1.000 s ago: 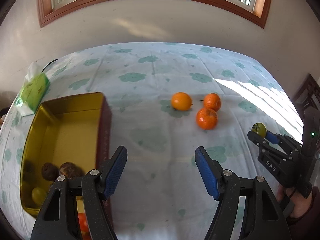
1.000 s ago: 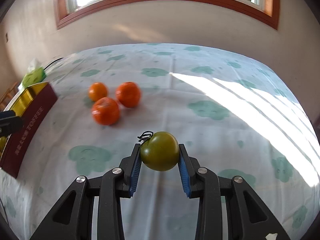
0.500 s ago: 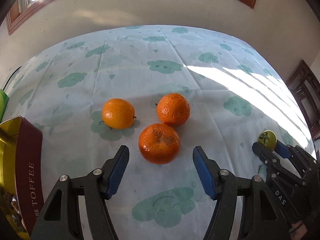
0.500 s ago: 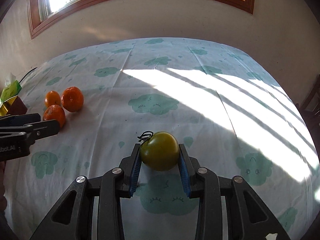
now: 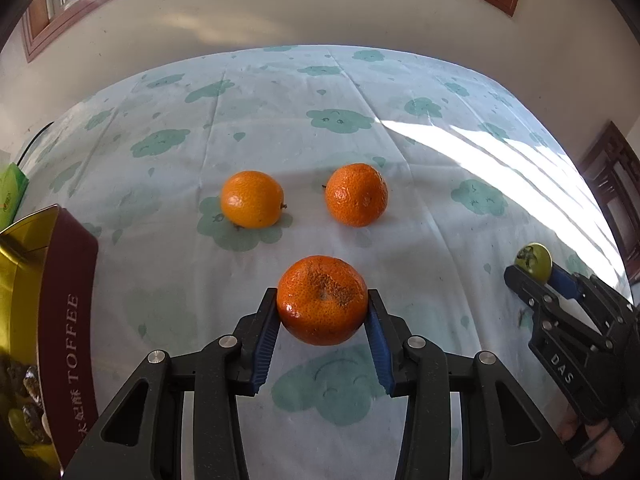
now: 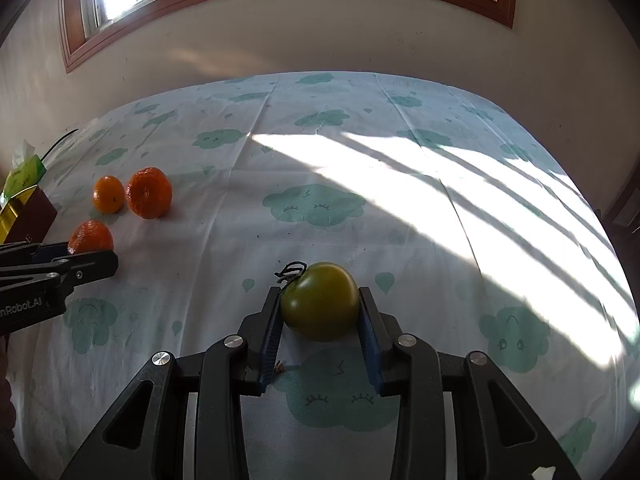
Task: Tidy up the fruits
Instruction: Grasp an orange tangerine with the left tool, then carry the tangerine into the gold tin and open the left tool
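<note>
A blemished mandarin (image 5: 320, 314) sits between the blue pads of my left gripper (image 5: 322, 298), whose jaws are closing and press on both its sides, low over the cloud-print cloth. Two more mandarins (image 5: 252, 199) (image 5: 357, 194) lie just beyond it. My right gripper (image 6: 319, 294) is shut on a green tomato (image 6: 320, 304) with a dry stem, held just above the cloth. In the left wrist view the right gripper (image 5: 532, 271) and its tomato (image 5: 534, 258) are at the right. In the right wrist view the left gripper (image 6: 90, 254) is at the left edge.
A gold tin with a dark red "TOFFEE" wall (image 5: 72, 320) stands at the left and holds several fruits in its near end. A green tissue pack (image 5: 10, 196) lies behind it. A wall with a window runs along the table's far side. Sunlight stripes the cloth at the right.
My left gripper swung right from the tin to the mandarins, came down and closed on the nearest one. The right gripper drifted a little to the right with the tomato, then stayed still.
</note>
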Demonstrator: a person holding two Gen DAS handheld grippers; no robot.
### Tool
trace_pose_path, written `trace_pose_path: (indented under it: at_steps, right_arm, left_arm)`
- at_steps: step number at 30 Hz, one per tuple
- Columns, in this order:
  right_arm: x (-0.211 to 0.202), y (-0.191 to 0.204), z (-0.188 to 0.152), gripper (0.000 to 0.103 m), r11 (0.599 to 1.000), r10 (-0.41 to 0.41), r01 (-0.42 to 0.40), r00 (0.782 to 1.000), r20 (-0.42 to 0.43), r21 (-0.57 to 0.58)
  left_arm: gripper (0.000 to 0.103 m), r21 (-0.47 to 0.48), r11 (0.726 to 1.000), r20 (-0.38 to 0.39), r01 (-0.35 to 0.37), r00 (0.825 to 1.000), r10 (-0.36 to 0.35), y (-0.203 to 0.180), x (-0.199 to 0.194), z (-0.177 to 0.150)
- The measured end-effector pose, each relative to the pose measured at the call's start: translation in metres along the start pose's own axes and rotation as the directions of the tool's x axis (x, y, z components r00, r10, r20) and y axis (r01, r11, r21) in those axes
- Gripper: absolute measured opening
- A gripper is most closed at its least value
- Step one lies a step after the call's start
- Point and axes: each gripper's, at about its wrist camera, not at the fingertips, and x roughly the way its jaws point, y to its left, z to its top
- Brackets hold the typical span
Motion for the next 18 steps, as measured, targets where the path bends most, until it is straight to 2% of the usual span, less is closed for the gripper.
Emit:
trace_pose_path:
  at_steps: [5,11,18]
  right_arm:
    - [0.000,0.000,0.000,0.034,1.000,-0.001,0.001,1.000,0.000,-0.001]
    - [0.000,0.000,0.000,0.035,1.000,0.003,-0.003,1.000,-0.001,0.002]
    - [0.000,0.000,0.000,0.035,1.000,0.003,-0.003,1.000,-0.001,0.004]
  left_arm:
    - [0.043,0.005,1.000,0.006,-0.025,1.000,0.025,0.005,-0.026,-0.017]
    - [0.043,-0.034,0.999,0.033,-0.031,0.999,0.033,0.023,-0.062,-0.035]
    - [0.043,-0.102,0.994,0.082,-0.050,0.995,0.058,0.066,-0.107,-0.050]
